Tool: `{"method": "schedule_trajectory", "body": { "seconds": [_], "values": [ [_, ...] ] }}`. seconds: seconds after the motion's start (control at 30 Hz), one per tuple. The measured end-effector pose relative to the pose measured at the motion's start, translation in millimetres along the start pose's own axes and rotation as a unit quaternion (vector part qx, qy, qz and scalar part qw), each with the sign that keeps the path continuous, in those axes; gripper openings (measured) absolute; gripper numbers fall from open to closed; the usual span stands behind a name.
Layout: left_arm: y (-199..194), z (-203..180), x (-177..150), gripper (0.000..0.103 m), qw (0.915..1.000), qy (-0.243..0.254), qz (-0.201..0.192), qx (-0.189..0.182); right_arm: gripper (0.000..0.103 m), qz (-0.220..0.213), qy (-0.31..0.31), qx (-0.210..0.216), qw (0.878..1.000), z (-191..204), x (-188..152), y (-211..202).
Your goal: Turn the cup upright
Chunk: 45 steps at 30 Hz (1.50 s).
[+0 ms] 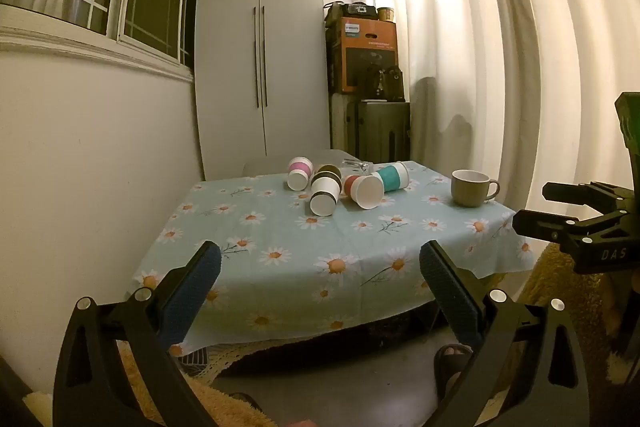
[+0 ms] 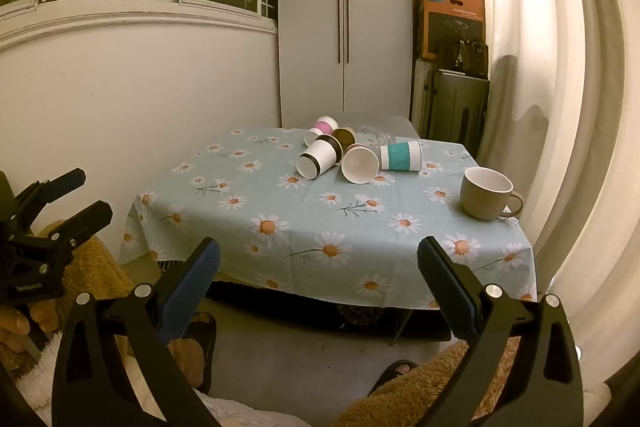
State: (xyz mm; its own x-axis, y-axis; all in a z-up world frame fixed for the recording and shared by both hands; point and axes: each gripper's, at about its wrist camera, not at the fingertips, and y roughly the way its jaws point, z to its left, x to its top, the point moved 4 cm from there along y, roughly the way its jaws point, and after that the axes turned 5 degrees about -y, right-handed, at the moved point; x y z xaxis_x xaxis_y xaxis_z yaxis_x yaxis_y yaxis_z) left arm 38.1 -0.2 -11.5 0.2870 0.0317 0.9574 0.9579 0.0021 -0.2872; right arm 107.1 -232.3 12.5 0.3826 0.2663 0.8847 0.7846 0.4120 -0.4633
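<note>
Several paper cups lie on their sides in a cluster at the far middle of the table: a pink-banded one (image 1: 299, 173), a black-banded one (image 1: 325, 195), a red one (image 1: 363, 189) and a teal-banded one (image 1: 392, 175). A beige mug (image 1: 472, 187) stands upright at the right. In the right wrist view I see the black-banded cup (image 2: 318, 157), the teal cup (image 2: 400, 155) and the mug (image 2: 486, 191). My left gripper (image 1: 320, 267) is open and empty, short of the table's near edge. My right gripper (image 2: 318, 263) is open and empty, also short of the table.
The table has a light-blue daisy tablecloth (image 1: 304, 247). A clear glass (image 1: 362, 165) lies behind the cups. A white wardrobe (image 1: 260, 67) and stacked boxes (image 1: 368, 59) stand behind; a wall is left, a curtain (image 1: 500, 47) right. Sandalled feet (image 2: 198, 339) rest below.
</note>
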Motion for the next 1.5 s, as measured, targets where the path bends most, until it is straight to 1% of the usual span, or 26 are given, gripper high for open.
{"method": "schedule_trajectory", "body": {
  "seconds": [0.07, 1.5],
  "values": [
    [0.5, 0.0, -0.4, 0.097, 1.0000, 0.000, 0.006, 0.000, 0.098, 0.002, 0.000, 0.000, 1.000, 0.1, 0.0, 0.5],
    [0.2, 0.0, -0.2, 0.097, 1.0000, -0.002, 0.004, 0.000, 0.098, 0.001, 0.001, 0.000, 1.000, -1.2, -0.1, 1.8]
  ]
}}
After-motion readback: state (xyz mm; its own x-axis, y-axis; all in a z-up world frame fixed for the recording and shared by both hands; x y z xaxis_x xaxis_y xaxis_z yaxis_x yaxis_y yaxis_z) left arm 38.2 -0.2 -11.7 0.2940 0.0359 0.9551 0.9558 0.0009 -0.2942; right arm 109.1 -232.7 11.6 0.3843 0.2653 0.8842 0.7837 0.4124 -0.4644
